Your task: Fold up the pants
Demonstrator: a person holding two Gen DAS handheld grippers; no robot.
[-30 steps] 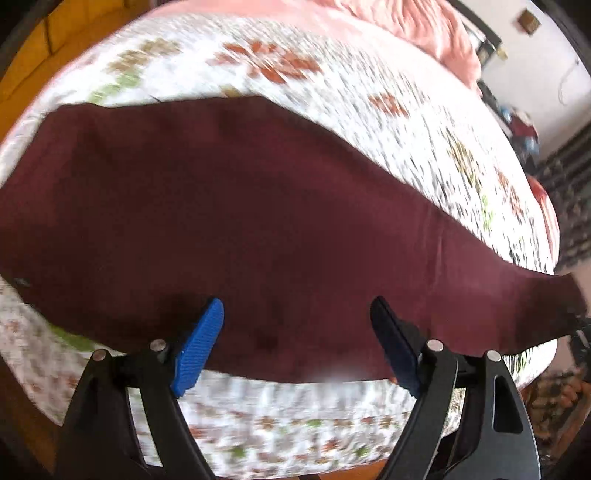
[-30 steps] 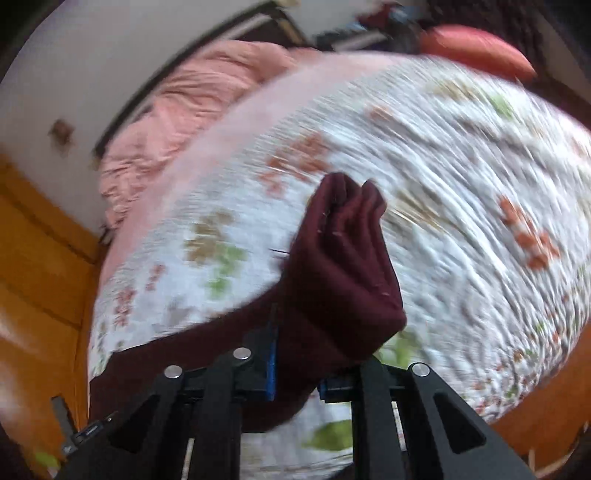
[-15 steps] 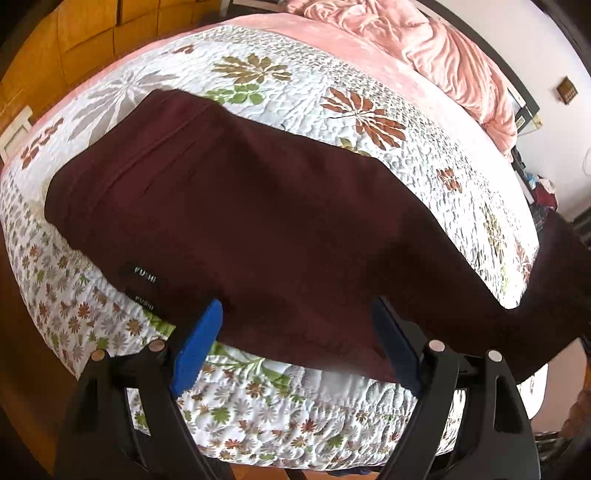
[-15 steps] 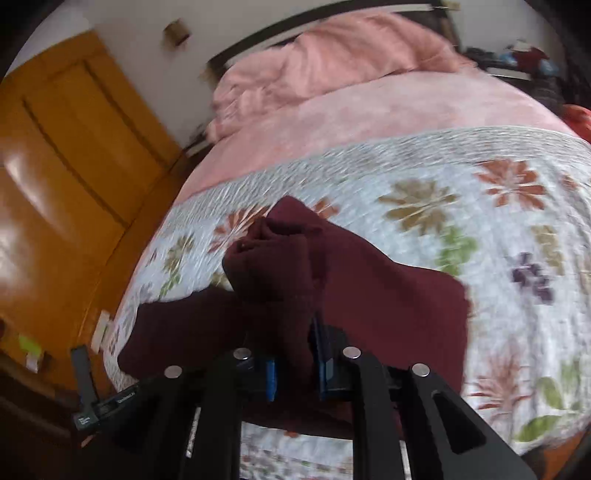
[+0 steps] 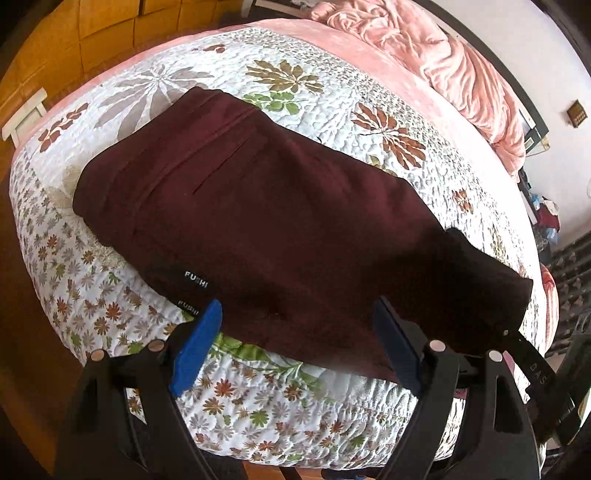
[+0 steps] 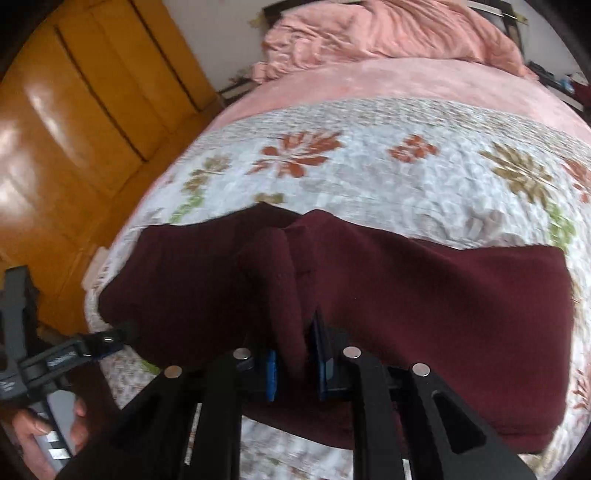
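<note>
The maroon pants (image 5: 280, 229) lie across the near part of a bed, on a white quilt (image 5: 332, 92) printed with flowers, with one end doubled back over the rest. A black label reading FUSHI (image 5: 195, 284) shows at their near edge in the left wrist view. The left tongs (image 5: 291, 343) stand wide apart with nothing between the blue pads (image 5: 195, 347), just above the near edge of the pants. The right tongs (image 6: 295, 365) are clamped on a bunched fold of the pants (image 6: 424, 295), which rises as a ridge between the pads while the rest spreads out flat to either side. In the right wrist view the left tongs (image 6: 110, 338) reach in from the left edge, near the pants' left end, with a hand (image 6: 44, 432) gripping the handle below. A crumpled pink blanket (image 6: 388, 29) sits at the far end of the bed, and an orange wooden wardrobe (image 6: 74, 110) stands to the left.
</note>
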